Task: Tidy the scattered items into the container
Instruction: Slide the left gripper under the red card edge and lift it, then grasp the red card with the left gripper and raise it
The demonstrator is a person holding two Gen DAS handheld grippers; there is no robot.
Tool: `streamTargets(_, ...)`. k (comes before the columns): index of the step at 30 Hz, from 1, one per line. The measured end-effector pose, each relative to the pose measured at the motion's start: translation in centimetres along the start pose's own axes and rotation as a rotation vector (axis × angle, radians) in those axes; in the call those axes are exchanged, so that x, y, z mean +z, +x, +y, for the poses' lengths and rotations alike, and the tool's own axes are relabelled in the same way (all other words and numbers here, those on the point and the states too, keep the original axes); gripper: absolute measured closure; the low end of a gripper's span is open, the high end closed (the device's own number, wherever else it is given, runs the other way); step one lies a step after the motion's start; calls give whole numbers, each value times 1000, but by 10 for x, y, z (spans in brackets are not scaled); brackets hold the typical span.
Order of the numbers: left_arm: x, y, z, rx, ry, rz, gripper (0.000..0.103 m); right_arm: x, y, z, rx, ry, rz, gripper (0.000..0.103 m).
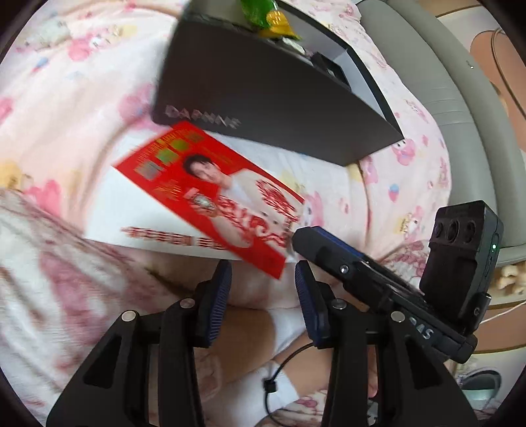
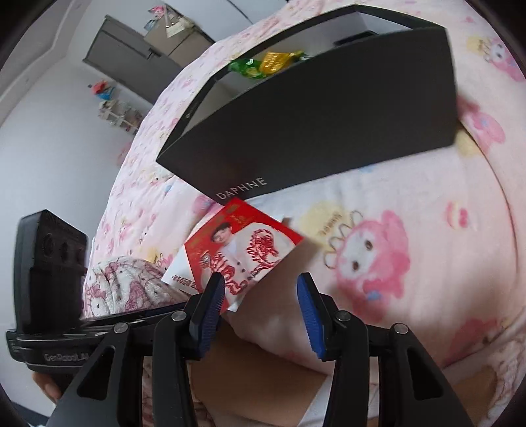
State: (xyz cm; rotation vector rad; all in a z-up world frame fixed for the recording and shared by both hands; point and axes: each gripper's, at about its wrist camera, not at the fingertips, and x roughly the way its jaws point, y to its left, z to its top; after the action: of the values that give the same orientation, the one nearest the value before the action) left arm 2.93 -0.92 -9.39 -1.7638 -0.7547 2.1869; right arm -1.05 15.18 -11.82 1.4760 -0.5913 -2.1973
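Observation:
A black box (image 1: 263,88) marked DAPHNE stands open on the pink bedspread, with green and yellow sweet wrappers (image 1: 268,16) inside. The box (image 2: 328,124) and the wrappers (image 2: 266,64) also show in the right wrist view. In front of it lies a red printed card (image 1: 210,190) with a white margin. My left gripper (image 1: 263,276) is open, and the card's near corner lies between its fingertips without being pressed. My right gripper (image 2: 261,285) is open too, with the card (image 2: 243,249) just beyond its left finger (image 2: 210,302). The right gripper's body (image 1: 361,272) reaches in from the right, its tip close to the card's edge.
A crumpled blanket (image 2: 131,289) with a pink pattern lies left of the card. A grey padded bed frame (image 1: 443,82) runs along the far right. A person's bare leg (image 2: 256,377) and a thin black cable (image 1: 279,371) sit under the grippers. Wall and cabinets (image 2: 131,49) stand beyond the bed.

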Motion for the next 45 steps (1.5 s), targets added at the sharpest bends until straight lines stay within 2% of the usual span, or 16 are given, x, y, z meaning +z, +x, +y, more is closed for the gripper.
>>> streamTargets(2, 6, -15, 4, 77, -48, -65, 66, 2, 2, -1, -38, -1, -4, 61)
streamTargets(4, 13, -28, 8, 140, -44, -138, 67, 3, 4, -4, -39, 13, 0, 61)
streamTargets(7, 35, -27, 19, 207, -32, -167, 67, 9, 13, -5, -58, 15, 20, 61)
streamTargets(10, 58, -8, 33, 274, -72, -153, 67, 15, 29, -8, -76, 25, 49, 61)
streamTargets(13, 73, 17, 46, 315, -113, -85, 67, 20, 38, -12, -79, 42, 71, 61)
streamTargets(17, 81, 27, 50, 241, -113, -37, 62, 47, 46, -7, -36, 34, 77, 61)
streamTargets(19, 78, 25, 48, 158, -81, -28, 62, 55, 38, -5, -11, 20, 30, 61)
streamTargets(21, 71, 18, 54, 108, -88, -47, 62, 54, 25, -8, -53, 1, -50, 61)
streamTargets(24, 67, 15, 68, 97, -146, -57, 63, 42, 7, -22, -169, 14, -73, 61)
streamTargets(30, 67, 19, 58, 146, -101, -75, 63, 8, 5, -38, -104, 91, 41, 56)
streamTargets(32, 66, 20, 55, 124, -83, -72, 63, 2, 14, -37, -90, 80, 76, 56)
streamTargets(34, 63, 22, 50, 65, -40, -44, 62, 3, 17, -32, -56, 72, 89, 56)
streamTargets(35, 61, 23, 47, 29, -7, -19, 59, 5, 16, -28, -38, 60, 78, 55)
streamTargets(38, 54, 21, 40, 14, 41, -20, 57, 14, 6, -17, -67, 1, -6, 54)
streamTargets(41, 54, 21, 44, 10, 11, -26, 57, 21, 4, -11, -75, -14, -30, 54)
streamTargets(45, 46, 16, 50, 52, -37, -55, 61, 20, -1, -17, -186, -43, -26, 54)
